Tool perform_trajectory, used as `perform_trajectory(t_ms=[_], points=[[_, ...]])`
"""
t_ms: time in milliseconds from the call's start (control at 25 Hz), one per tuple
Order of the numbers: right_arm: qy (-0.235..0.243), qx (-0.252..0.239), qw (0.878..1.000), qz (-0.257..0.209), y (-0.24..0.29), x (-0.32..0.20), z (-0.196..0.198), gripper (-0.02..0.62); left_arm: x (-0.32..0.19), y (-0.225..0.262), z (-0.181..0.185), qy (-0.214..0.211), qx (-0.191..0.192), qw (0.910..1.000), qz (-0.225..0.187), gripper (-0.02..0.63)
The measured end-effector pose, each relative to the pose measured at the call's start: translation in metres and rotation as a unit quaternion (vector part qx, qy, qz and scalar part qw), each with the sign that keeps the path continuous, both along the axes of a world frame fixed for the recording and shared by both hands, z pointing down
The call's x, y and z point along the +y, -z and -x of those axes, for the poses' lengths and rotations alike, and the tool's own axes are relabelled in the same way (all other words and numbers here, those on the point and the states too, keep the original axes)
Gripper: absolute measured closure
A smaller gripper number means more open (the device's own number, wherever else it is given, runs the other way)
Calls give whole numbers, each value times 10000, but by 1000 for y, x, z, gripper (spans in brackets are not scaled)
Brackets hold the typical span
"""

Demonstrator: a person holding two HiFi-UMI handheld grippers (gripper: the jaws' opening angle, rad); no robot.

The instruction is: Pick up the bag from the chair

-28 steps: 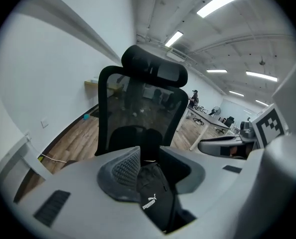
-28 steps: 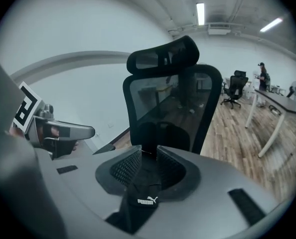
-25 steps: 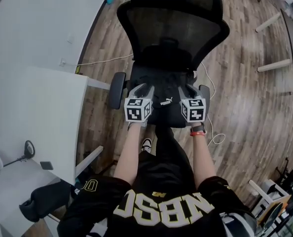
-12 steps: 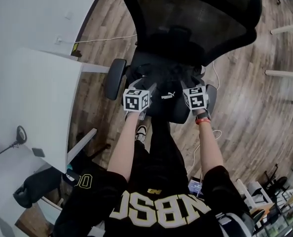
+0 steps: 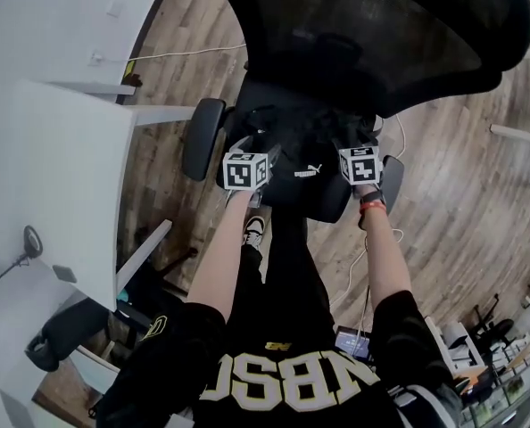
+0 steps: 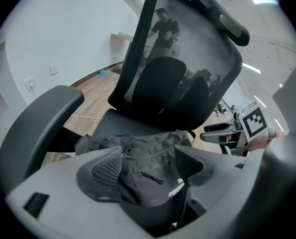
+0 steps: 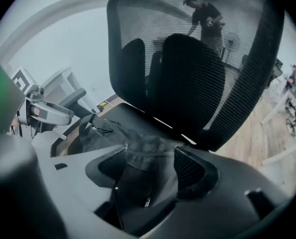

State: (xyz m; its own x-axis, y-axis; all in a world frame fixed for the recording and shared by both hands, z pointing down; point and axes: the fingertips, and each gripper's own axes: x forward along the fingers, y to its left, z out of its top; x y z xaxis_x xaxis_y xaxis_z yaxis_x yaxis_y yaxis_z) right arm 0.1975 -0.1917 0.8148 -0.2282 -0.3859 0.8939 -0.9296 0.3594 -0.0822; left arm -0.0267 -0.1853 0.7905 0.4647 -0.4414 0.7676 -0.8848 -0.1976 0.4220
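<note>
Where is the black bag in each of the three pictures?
Head view: the bag is just above the middle, with its white logo showing.
Left gripper view: the bag is low in the middle, crumpled.
Right gripper view: the bag is low, slightly left of the middle.
Shared landmark: the chair's mesh backrest, which rises behind the bag in all three.

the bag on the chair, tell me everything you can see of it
The bag is black, of soft crumpled cloth, with zip pulls and a small white logo. It lies slumped and flat on the chair seat. The left gripper and right gripper, whose jaws have just been opening, each stand open with a fold of it between their pads. Neither presses on it.
</note>
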Motion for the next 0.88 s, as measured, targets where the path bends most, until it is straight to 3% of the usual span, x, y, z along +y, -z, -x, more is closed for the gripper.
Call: perform_trajectory(t_ms=[520, 720, 760, 800, 880], points=[[-848, -358, 9939, 604, -90, -12, -30, 279, -7, -95, 19, 223, -392, 9967, 678, 265], [-802, -271, 9945, 623, -112, -8, -32, 309, -12, -111, 19, 80, -624, 9963, 578, 273], [-797, -266, 9945, 626, -116, -6, -30, 330, -14, -113, 19, 60, -720, 9958, 569, 306], [-833, -238, 9941, 652, -117, -4, -30, 358, -14, -116, 20, 33, -836, 9948, 575, 387], [-960, -160, 9926, 732, -114, -1, -30, 395, -14, -122, 21, -28, -994, 9930, 636, 427]])
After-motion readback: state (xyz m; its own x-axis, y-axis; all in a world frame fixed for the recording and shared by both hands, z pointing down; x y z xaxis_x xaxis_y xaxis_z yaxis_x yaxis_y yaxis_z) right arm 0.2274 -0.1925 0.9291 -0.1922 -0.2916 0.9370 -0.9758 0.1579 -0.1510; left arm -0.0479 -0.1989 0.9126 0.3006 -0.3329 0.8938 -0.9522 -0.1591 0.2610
